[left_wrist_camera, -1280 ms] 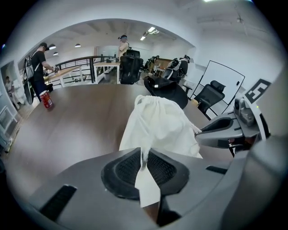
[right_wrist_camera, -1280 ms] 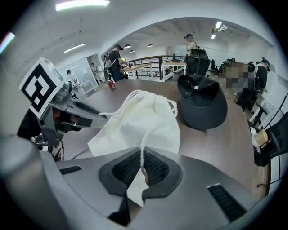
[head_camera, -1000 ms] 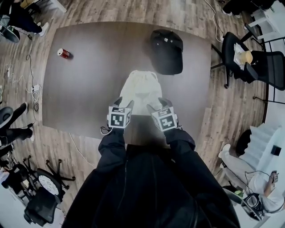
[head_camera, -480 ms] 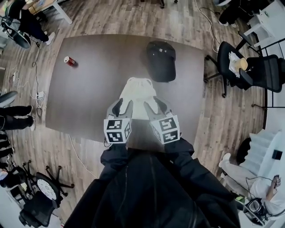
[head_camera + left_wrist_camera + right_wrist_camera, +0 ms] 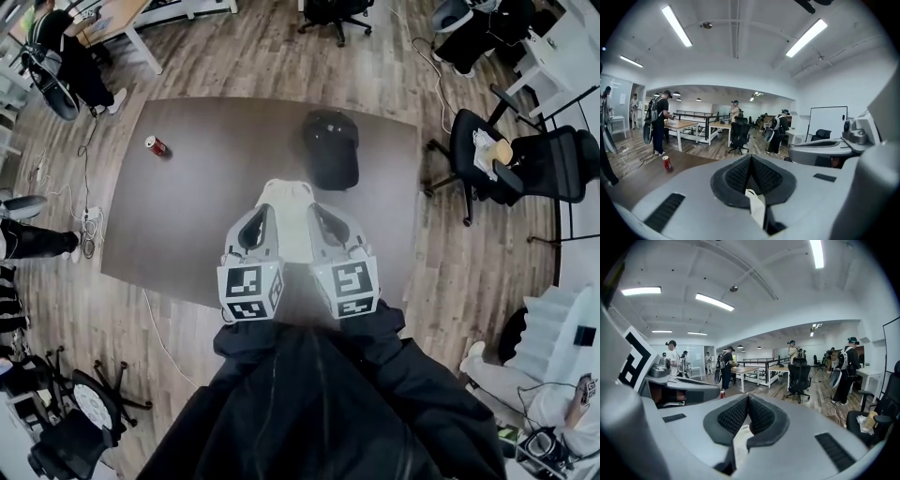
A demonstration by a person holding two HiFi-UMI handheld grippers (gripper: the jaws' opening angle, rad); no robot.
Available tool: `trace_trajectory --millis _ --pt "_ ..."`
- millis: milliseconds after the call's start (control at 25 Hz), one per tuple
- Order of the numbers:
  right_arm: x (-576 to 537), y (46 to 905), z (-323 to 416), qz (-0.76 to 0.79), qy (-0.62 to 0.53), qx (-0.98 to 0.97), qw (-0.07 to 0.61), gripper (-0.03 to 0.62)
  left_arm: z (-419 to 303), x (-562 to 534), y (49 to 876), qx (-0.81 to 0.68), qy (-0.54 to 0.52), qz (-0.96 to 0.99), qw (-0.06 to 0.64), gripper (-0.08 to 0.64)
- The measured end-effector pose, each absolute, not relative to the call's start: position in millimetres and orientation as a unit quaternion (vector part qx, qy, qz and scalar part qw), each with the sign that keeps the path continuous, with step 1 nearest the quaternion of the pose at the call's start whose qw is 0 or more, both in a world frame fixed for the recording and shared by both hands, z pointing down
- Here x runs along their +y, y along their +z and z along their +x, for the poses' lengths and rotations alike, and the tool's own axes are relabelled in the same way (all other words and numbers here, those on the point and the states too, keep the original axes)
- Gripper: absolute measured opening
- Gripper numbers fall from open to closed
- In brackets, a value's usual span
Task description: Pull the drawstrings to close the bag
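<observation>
Left gripper (image 5: 751, 161): jaws just closed, pinching a pale strip of the cream bag (image 5: 289, 223). Right gripper (image 5: 748, 401): likewise just closed on bag cloth. Bag sits between both grippers, over the dark table (image 5: 187, 216). Black cap (image 5: 330, 148) beyond it; red can (image 5: 156, 145) far left.

The left hand-held gripper (image 5: 262, 216) and right hand-held gripper (image 5: 320, 216) flank the cream bag (image 5: 288, 195) above the brown table (image 5: 183, 211).

I see an open-plan office: wheeled office chairs (image 5: 473, 150) on a wood-plank floor (image 5: 450, 272), people (image 5: 658, 122) standing at long wooden desks (image 5: 683, 124), a whiteboard (image 5: 828, 121) and strip lights (image 5: 677, 26) on the white ceiling.
</observation>
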State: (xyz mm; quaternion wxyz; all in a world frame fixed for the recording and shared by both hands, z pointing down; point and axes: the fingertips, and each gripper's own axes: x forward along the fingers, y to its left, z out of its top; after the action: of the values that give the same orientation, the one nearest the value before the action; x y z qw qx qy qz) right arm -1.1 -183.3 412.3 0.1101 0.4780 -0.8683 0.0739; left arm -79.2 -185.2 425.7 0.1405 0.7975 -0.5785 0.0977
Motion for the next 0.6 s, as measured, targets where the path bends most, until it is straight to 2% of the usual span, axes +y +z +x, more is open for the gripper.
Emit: trace_trajectory --millis 240,600 --pt "-172 381 7 0.482 0.052 -0.870 0.088 0.021 -62 -172 388 -0.583 0.085 0.802 0.098 0.031" --pt "-158 364 16 0.478 0.035 -0.874 0.078 0.020 -51 -157 372 -0.588 0.078 0.801 0.085 0.031"
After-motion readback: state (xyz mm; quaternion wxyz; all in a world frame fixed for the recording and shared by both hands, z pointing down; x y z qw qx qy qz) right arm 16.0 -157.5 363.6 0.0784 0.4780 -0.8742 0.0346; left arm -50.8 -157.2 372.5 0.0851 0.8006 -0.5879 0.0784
